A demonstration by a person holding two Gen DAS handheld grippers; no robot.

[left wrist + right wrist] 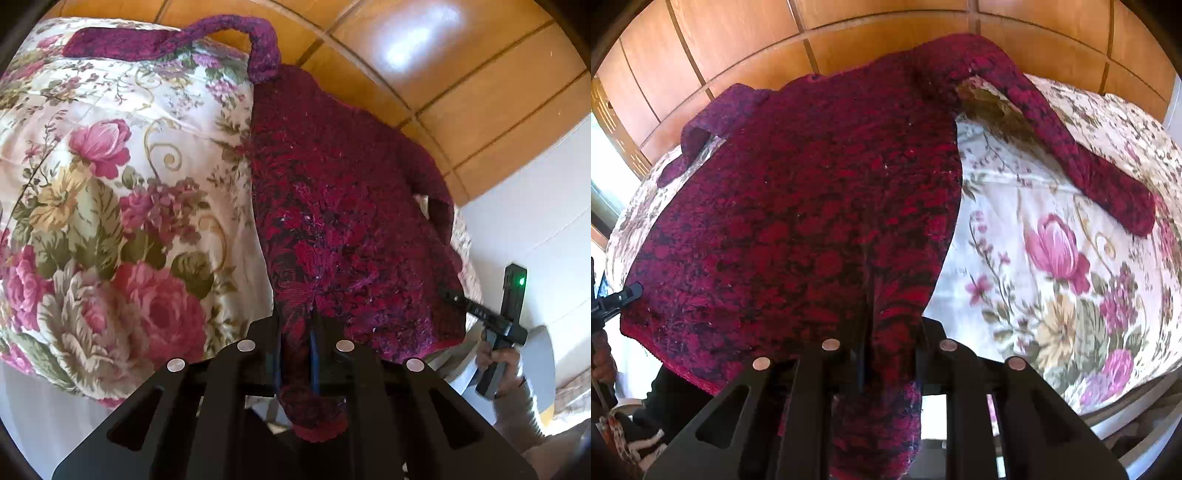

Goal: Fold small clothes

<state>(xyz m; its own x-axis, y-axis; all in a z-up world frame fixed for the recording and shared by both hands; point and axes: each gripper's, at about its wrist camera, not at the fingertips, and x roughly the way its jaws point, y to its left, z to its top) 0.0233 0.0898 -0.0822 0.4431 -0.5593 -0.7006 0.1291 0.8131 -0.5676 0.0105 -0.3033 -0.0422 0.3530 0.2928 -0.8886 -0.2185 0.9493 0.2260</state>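
Observation:
A dark red knitted sweater (343, 206) lies spread on a floral bedspread (110, 192), one sleeve (221, 33) stretched across the far edge. My left gripper (301, 328) is shut on a bunched corner of its hem, and fabric hangs down between the fingers. In the same view my right gripper (458, 299) pinches the hem's other corner, held by a hand (498, 360). In the right wrist view the sweater (812, 192) fills the middle, and my right gripper (892, 328) is shut on the hem. The left gripper (628, 291) shows at the left edge, on the hem.
Wooden panels (443, 74) rise behind the bed, and a white surface (535, 192) stands to the right. In the right wrist view a long sleeve (1089, 173) lies over the bedspread (1052, 295). A bright window (605, 158) is far left, a shoe (646, 443) below.

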